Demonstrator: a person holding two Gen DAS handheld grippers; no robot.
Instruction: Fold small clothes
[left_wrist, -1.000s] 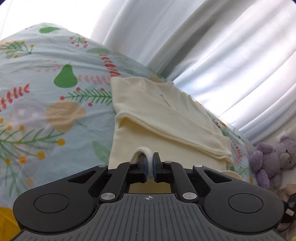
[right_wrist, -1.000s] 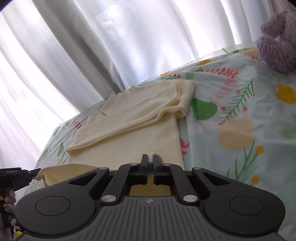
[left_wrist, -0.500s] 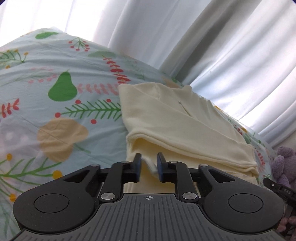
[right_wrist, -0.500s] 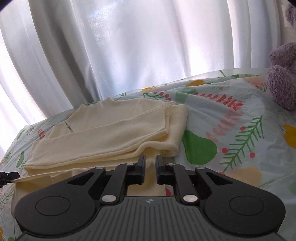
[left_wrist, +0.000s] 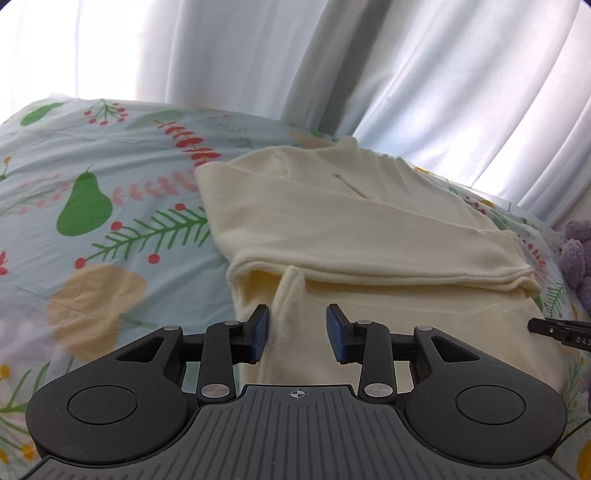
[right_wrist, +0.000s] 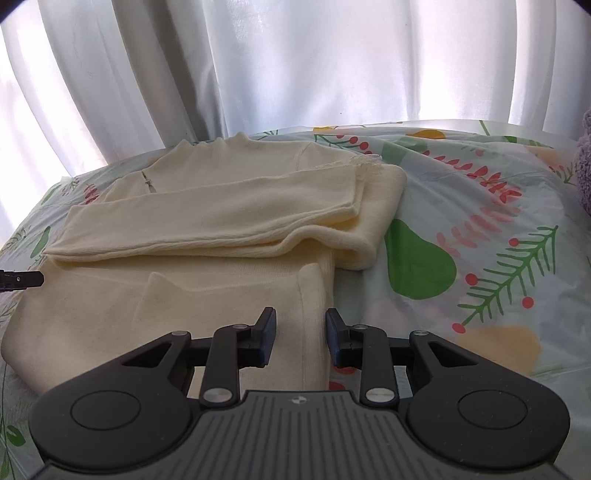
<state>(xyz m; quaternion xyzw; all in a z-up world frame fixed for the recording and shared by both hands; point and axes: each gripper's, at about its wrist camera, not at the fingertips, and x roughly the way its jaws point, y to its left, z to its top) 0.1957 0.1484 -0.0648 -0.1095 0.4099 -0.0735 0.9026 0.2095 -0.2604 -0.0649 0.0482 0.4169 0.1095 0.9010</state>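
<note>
Jaws stand wide and empty on both tools: the left gripper (left_wrist: 297, 332) straddles a raised ridge of fabric at the left edge of the cream sweater (left_wrist: 369, 229), while the right gripper (right_wrist: 301, 338) hovers over its hem on the right. The garment lies on the floral bedsheet (left_wrist: 92, 221), sleeves folded across the chest toward 12 o'clock. The lower body appears still unfolded; a final fold likely remains.

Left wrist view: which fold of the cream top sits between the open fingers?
The small upright ridge on the cream top, pinched up near the left gripper; the long folded sleeve band lies flat farther away.
</note>
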